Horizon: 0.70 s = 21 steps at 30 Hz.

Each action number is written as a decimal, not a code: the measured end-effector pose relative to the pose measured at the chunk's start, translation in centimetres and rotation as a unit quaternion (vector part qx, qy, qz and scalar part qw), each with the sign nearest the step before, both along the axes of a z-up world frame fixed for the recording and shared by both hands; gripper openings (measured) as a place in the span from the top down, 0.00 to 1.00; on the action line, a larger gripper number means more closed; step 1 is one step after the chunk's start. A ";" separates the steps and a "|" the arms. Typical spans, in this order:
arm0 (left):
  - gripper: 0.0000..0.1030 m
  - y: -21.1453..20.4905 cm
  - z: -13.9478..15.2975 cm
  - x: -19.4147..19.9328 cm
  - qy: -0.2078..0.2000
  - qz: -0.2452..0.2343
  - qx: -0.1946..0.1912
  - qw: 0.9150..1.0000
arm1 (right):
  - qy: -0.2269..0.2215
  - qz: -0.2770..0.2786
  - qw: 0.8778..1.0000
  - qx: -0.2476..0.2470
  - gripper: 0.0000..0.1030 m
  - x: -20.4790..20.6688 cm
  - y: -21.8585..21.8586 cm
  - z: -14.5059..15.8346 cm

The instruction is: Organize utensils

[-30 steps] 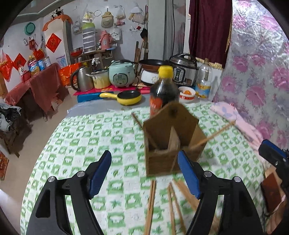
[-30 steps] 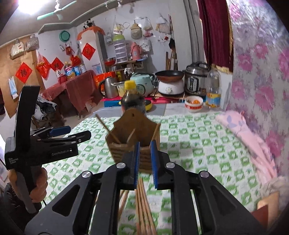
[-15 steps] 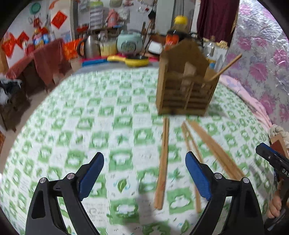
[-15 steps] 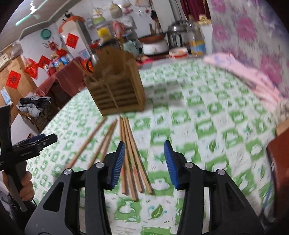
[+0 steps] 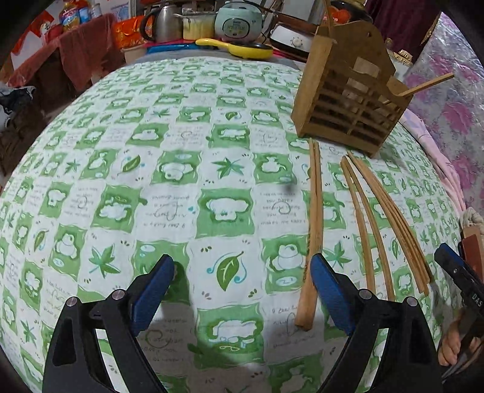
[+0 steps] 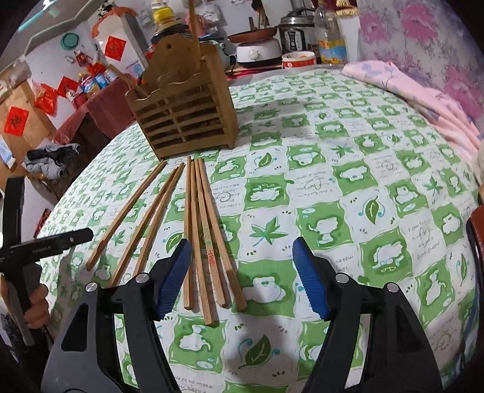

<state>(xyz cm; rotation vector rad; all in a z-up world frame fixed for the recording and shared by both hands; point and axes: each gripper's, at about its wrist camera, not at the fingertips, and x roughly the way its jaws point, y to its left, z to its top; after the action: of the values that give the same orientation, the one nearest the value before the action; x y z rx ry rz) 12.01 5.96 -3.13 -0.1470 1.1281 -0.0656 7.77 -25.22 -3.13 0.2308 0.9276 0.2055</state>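
A wooden slatted utensil holder [image 5: 348, 99] stands on the green-and-white tablecloth [image 5: 181, 181], with a chopstick or two leaning in it; it also shows in the right wrist view [image 6: 184, 118]. Several wooden chopsticks lie in front of it: a pair [image 5: 313, 229] by my left gripper's right finger, and a bundle [image 6: 208, 238] by my right gripper's left finger. My left gripper [image 5: 242, 290] is open and empty just above the cloth. My right gripper [image 6: 242, 275] is open and empty, low over the bundle's near ends.
A pink cloth [image 6: 423, 93] lies at the table's right edge. Beyond the far edge are a yellow pan [image 5: 242, 50], a kettle, cookers and a sauce bottle [image 6: 165, 24]. The table drops off on the left.
Both grippers dropped from holder height and tilted down toward the chopsticks on the cloth. The right gripper went from nearly shut to wide open.
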 end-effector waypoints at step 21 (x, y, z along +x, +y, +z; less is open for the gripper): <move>0.04 -1.9 -1.1 0.8 0.000 -0.030 0.050 0.998 | 0.017 -0.004 0.999 0.030 0.34 0.4 -0.7 -0.5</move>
<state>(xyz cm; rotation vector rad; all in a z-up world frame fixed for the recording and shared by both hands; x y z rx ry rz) 12.86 4.02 -4.20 -0.0239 1.1335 -0.0612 8.16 -25.92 -3.62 0.2932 0.9545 0.2222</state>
